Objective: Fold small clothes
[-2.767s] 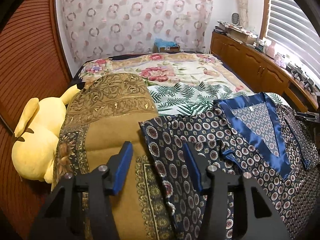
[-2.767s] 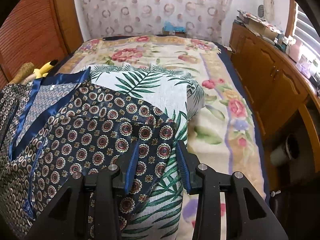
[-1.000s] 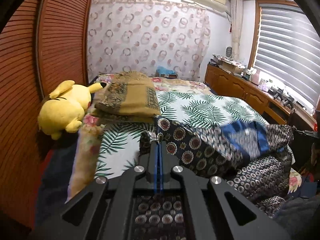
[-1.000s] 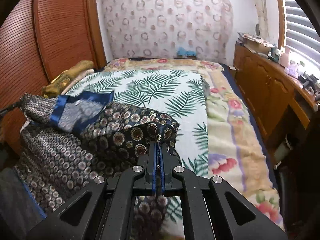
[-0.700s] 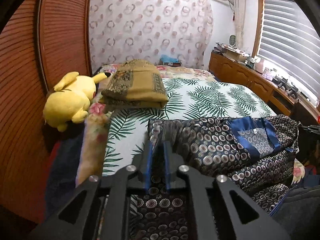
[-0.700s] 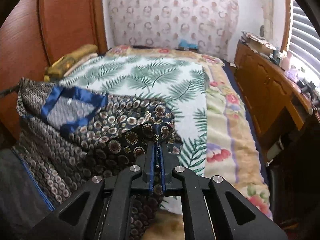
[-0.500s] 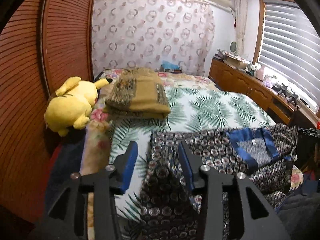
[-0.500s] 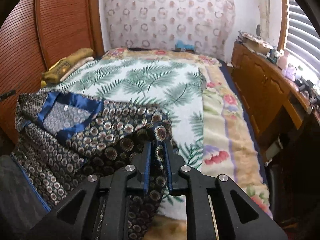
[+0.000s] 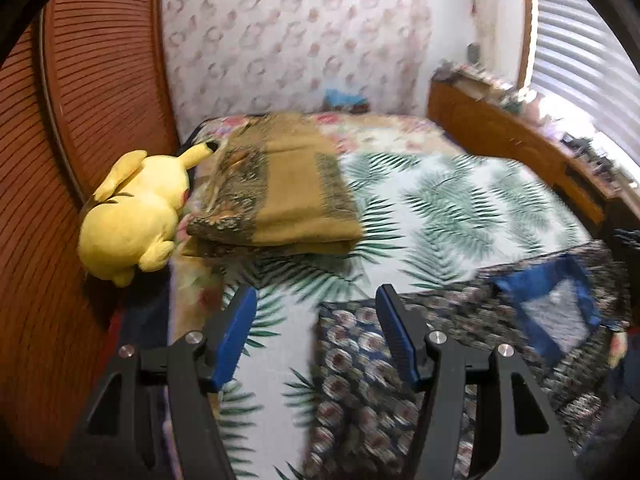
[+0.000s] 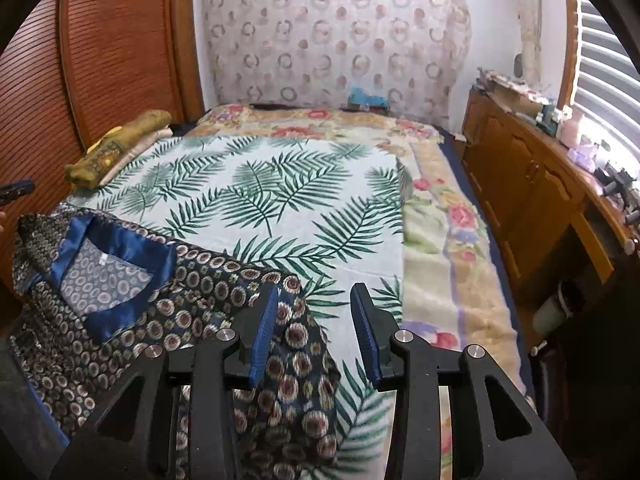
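A dark patterned top with a blue satin collar (image 10: 116, 276) lies on the near edge of the bed, over the palm-leaf sheet (image 10: 280, 196). It also shows in the left wrist view (image 9: 460, 344), its left shoulder corner under my left gripper (image 9: 316, 334). The left gripper is open and empty, above that corner. My right gripper (image 10: 314, 330) is open and empty, just above the top's right shoulder corner, which lies free between and below the fingers.
A folded olive-gold blanket (image 9: 276, 192) and a yellow plush toy (image 9: 132, 216) sit at the bed's left side by the slatted wooden wardrobe (image 9: 80, 120). A wooden cabinet (image 10: 532, 188) runs along the right wall. A floral blanket (image 10: 440, 240) covers the bed's right edge.
Both grippers were shut on the top's shoulder corners, pulled it to the near edge, then opened and let it go. They have since lifted slightly and the top lies flat.
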### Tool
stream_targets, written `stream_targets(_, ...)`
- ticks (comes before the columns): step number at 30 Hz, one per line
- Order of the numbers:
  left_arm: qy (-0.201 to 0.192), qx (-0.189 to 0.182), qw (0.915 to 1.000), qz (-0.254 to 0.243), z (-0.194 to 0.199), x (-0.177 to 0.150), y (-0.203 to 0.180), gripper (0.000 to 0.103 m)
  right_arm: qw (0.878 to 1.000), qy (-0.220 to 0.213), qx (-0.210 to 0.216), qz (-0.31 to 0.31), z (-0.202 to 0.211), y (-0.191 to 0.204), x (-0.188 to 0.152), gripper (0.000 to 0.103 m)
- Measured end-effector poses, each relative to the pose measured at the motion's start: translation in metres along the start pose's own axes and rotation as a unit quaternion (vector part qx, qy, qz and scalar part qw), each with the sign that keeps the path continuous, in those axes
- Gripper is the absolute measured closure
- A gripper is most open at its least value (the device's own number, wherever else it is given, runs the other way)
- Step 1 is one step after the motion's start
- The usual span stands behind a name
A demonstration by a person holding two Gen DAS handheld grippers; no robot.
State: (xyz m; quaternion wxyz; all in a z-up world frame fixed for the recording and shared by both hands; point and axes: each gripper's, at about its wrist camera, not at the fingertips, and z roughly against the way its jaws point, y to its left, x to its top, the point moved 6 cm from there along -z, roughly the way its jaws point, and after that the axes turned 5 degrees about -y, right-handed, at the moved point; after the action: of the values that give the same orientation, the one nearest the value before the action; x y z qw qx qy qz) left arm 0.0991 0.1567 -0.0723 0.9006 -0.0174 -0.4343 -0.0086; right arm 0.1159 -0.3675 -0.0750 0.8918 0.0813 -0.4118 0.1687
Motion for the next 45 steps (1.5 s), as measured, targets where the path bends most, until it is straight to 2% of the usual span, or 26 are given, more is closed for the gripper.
stream_targets(4,0.017,-0.019,0.9996,0.012,-0.021,0.006,0.002,0.042,1.0,0.003,0.006,-0.001,-0.015,0.002,0.002,0.065)
stream_targets(7,0.03,-0.017,0.9993,0.013,-0.033,0.001,0.002,0.042,1.0,0.007,0.01,-0.002,-0.023,0.007,0.001,0.063)
stream_targets(10,0.047,-0.028,0.9983,0.019,-0.044,-0.009,0.0,0.042,1.0,0.018,0.009,-0.005,-0.032,0.009,-0.003,0.056)
stream_targets(18,0.091,-0.018,0.9955,0.018,-0.066,-0.044,-0.004,0.042,0.999,0.041,-0.003,-0.011,-0.046,0.004,-0.013,0.052)
stream_targets(23,0.096,-0.025,0.9949,0.014,-0.068,-0.053,-0.009,0.042,0.999,0.046,0.005,-0.011,-0.047,0.004,-0.014,0.052)
stream_targets(30,0.106,-0.05,0.9931,-0.002,-0.067,-0.052,-0.018,0.042,0.996,0.085,0.013,-0.025,-0.064,0.002,-0.026,0.051)
stream_targets(38,0.102,-0.075,0.9919,-0.011,-0.066,-0.047,-0.029,0.072,0.994,0.094,0.04,-0.022,-0.068,0.007,-0.029,0.052)
stream_targets(41,0.095,-0.073,0.9926,-0.019,-0.064,-0.045,-0.032,0.081,0.994,0.096,0.056,-0.003,-0.066,0.017,-0.03,0.068)
stream_targets(43,0.084,-0.073,0.9935,-0.025,-0.059,-0.042,-0.036,0.086,0.993,0.092,0.07,0.003,-0.063,0.024,-0.031,0.089)
stream_targets(45,0.064,-0.073,0.995,-0.023,-0.049,-0.036,-0.037,0.086,0.994,0.081,0.07,0.008,-0.058,0.029,-0.031,0.092)
